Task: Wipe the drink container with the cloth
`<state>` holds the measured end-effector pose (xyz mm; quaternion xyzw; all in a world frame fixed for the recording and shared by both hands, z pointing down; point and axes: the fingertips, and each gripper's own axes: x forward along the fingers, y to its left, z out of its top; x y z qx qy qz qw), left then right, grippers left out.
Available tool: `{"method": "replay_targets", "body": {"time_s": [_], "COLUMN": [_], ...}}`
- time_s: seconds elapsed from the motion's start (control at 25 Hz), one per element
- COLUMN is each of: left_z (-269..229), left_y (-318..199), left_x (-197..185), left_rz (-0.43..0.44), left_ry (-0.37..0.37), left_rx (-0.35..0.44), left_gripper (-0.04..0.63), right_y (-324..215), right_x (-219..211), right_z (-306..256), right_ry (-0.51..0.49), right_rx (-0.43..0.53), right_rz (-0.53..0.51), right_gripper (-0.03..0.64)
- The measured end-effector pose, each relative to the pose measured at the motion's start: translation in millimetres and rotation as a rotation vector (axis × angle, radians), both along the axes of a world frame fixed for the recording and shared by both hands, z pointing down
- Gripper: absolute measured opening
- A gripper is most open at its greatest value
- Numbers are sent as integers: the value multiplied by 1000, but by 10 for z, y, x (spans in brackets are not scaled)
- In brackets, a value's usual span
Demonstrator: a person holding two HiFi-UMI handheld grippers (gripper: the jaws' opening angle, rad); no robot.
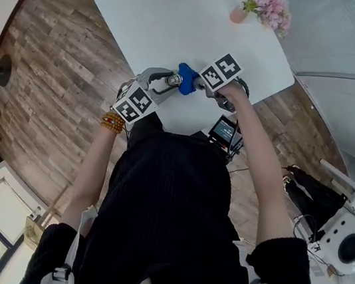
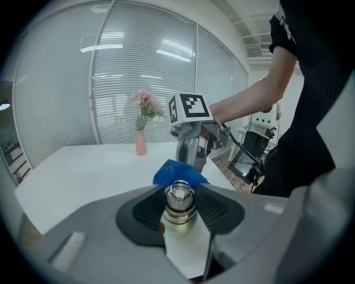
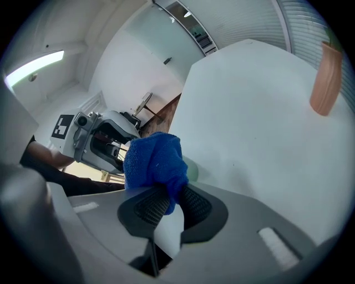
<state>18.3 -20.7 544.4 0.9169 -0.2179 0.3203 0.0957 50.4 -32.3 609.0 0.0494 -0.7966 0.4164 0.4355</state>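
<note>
Your left gripper (image 2: 180,191) has its jaws set wide, clamped on the neck of the steel drink container (image 2: 178,213), cap pointing away from you. Your right gripper (image 3: 169,202) has its jaws nearly together, pinching the blue cloth (image 3: 154,161), bunched right at that cap over the white desk (image 3: 249,111). A vase of pink flowers (image 2: 141,142) stands well apart.

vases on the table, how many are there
1: a pink vase holding pink flowers, near the far right edge of the white table. The person's body hides the near edge, so one could be missed.
</note>
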Motion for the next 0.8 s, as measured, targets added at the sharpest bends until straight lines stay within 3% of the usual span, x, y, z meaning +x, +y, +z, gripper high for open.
{"method": "replay_targets", "body": {"time_s": [0.52, 0.8], "left_z": [-6, -29], "left_y": [16, -4], "left_x": [23, 19], "left_rz": [-6, -16], "left_ry": [16, 26], "left_rx": [-4, -4], "left_gripper": [276, 276], "right_y": [14, 12], "right_x": [-1, -4], "right_z": [82, 125], "right_ry": [22, 83], "right_rx": [-61, -30], "right_rz": [-41, -80], "right_gripper": [74, 69]}}
